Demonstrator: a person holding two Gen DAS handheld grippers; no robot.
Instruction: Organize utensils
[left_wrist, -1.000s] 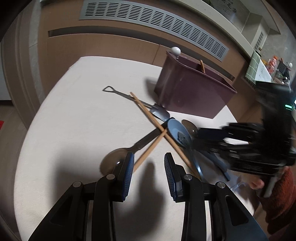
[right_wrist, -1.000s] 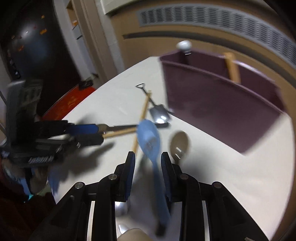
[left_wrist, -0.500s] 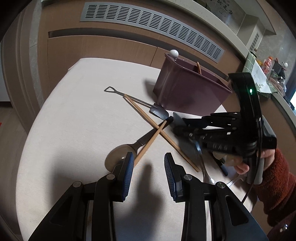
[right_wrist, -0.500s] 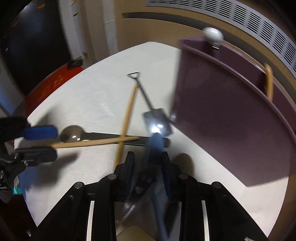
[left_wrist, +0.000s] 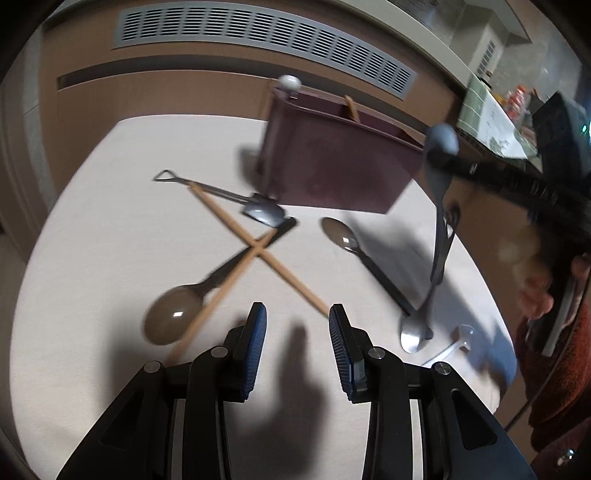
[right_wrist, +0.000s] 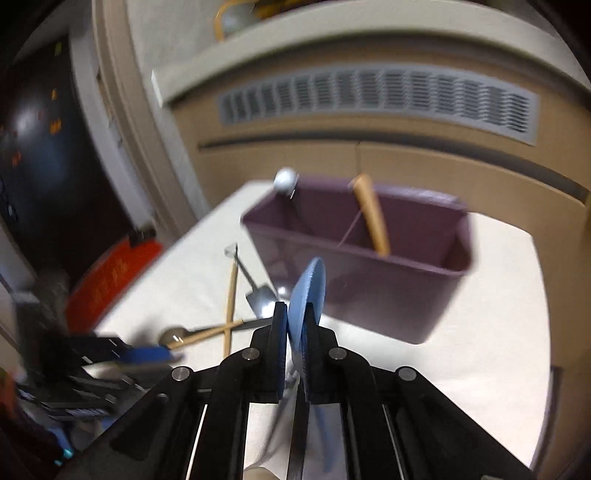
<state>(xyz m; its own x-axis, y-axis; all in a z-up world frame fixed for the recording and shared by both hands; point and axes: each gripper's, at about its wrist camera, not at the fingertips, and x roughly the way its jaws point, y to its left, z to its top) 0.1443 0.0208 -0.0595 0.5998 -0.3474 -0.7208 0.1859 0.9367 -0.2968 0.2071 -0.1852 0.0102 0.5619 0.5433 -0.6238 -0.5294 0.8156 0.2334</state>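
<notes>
The right hand-held gripper is clamped on the pale blue plastic spoon, raised toward the dark purple plastic organizer bin for dropping in (left hand-held gripper apart, idle).

The left wrist view looks down along its claw over the tabletop, bin upper centre. The right wrist view sits nearer the bin, facing its open top. Both share the crossed chopsticks.
</notes>
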